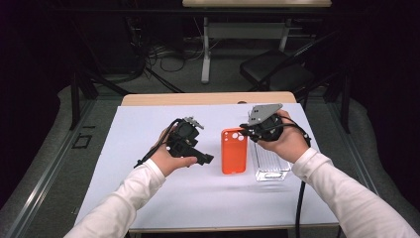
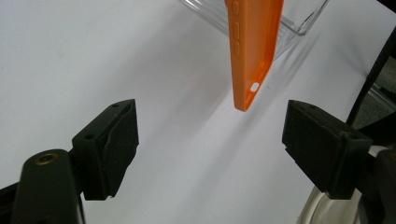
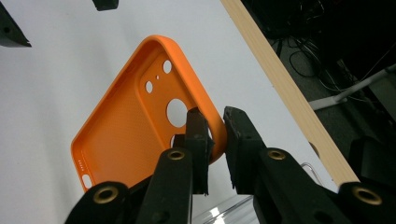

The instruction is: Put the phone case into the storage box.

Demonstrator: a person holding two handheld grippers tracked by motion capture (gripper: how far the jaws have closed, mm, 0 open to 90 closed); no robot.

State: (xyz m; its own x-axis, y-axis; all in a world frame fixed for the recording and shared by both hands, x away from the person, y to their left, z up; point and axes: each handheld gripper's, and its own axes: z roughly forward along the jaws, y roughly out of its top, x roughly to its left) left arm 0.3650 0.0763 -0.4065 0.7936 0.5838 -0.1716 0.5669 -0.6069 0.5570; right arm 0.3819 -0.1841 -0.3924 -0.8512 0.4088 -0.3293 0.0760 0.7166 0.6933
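Both sleeves come in from the near edge. Right tongs (image 3: pixel 215 140) clamp 1 corner of the orange phone case (image 3: pixel 140 126), holding it off the white table (image 1: pixel 148 124). Left tongs (image 2: pixel 210 144) stand open and empty, short of the case's lower end. Beside the right tongs lies a clear box (image 1: pixel 272 166).

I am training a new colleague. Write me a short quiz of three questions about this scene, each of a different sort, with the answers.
1. True or false: the right claw is shut on the rim of the orange phone case.
2. Which thing lies beside the case, under the right hand? A) clear plastic box B) blue cup C) metal spoon
3. Fill in: the left claw stands ____, with nothing between its pads.

Key: 1 true. 2 A, the clear plastic box. 3 open.
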